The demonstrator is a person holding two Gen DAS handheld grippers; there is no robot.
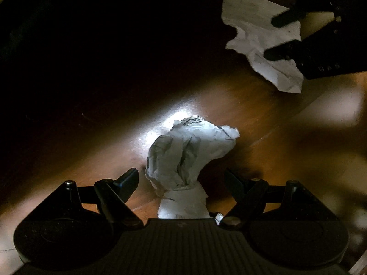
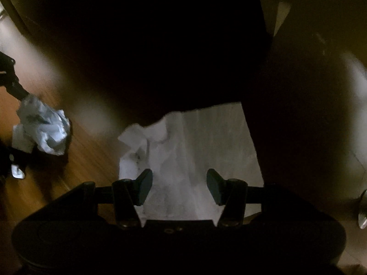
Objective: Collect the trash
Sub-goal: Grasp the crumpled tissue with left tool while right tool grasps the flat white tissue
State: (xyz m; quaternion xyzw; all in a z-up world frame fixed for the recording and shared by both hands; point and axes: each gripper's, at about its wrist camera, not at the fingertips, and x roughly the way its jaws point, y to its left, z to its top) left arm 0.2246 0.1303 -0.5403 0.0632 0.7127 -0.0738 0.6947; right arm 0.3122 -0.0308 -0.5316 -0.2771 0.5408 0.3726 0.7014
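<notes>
A crumpled grey-white paper wad (image 1: 190, 153) lies on the wooden floor (image 1: 263, 151). My left gripper (image 1: 181, 174) points down over it, open, with a finger on each side of the wad and a small gap to each. At the upper right a flat, creased white paper sheet (image 1: 252, 23) lies on the floor, and my right gripper (image 1: 275, 36) hovers over it with its fingers apart. In the right wrist view the sheet (image 2: 201, 142) fills the space under the open right gripper (image 2: 179, 185), and the wad (image 2: 43, 130) shows at the left.
Deep shadow covers the far floor (image 2: 149, 45) in both views. A pale upright panel (image 2: 281, 16) stands at the back right. A small shiny metal object (image 2: 363, 215) sits at the right edge. Bright patches of light fall on the boards (image 1: 332, 107).
</notes>
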